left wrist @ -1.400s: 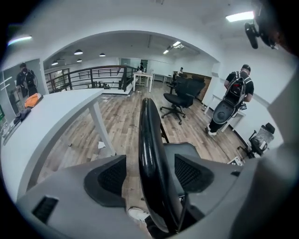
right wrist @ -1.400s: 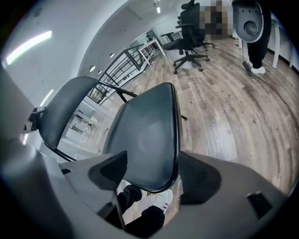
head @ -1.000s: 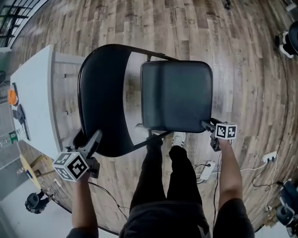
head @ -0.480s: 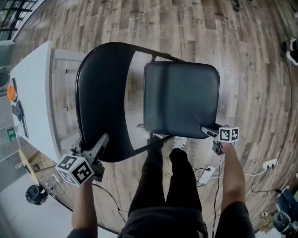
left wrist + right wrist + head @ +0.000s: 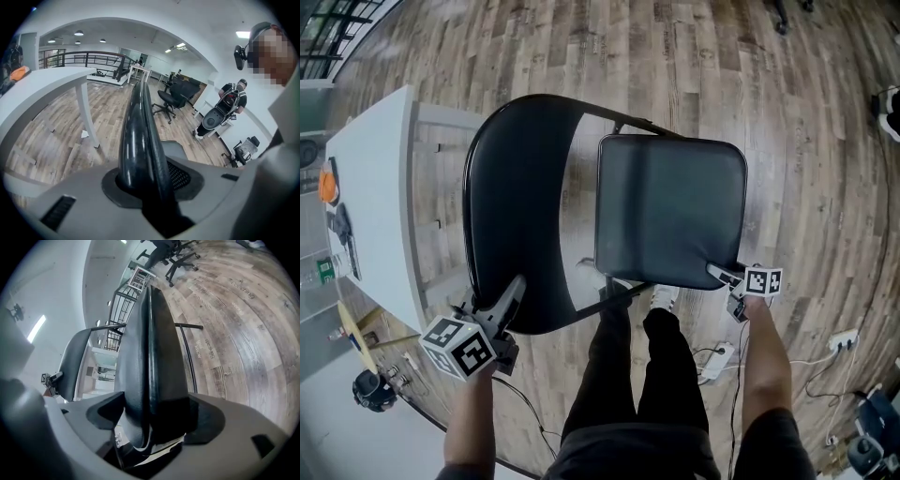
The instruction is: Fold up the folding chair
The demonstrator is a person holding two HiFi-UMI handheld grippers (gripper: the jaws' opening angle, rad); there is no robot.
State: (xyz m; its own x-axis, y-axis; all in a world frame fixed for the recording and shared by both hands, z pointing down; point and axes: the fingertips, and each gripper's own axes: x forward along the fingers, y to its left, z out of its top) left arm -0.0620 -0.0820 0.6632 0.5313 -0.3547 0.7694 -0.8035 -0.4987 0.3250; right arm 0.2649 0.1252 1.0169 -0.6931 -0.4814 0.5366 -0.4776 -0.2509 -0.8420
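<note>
The black folding chair stands unfolded on the wood floor, its curved backrest (image 5: 516, 202) to the left and its padded seat (image 5: 670, 211) to the right. My left gripper (image 5: 517, 283) sits on the backrest's near rim. In the left gripper view the rim (image 5: 140, 122) runs up between the jaws, which have just been closing, and my left gripper (image 5: 152, 180) is shut on it. My right gripper (image 5: 713, 270) is at the seat's near right corner. Its jaws have just been opening, and my right gripper (image 5: 152, 420) stands open astride the seat's edge (image 5: 152, 357).
A white table (image 5: 370, 206) stands close to the chair's left, with an orange object (image 5: 326, 185) on it. The person's legs and shoes (image 5: 661, 298) are right behind the chair. A power strip with cables (image 5: 713, 361) lies on the floor. Office chairs (image 5: 171, 98) and another person (image 5: 232, 93) are farther off.
The left gripper has sunk onto the backrest's rim and closed on it. The right gripper has edged onto the seat's corner. The chair itself keeps its unfolded shape.
</note>
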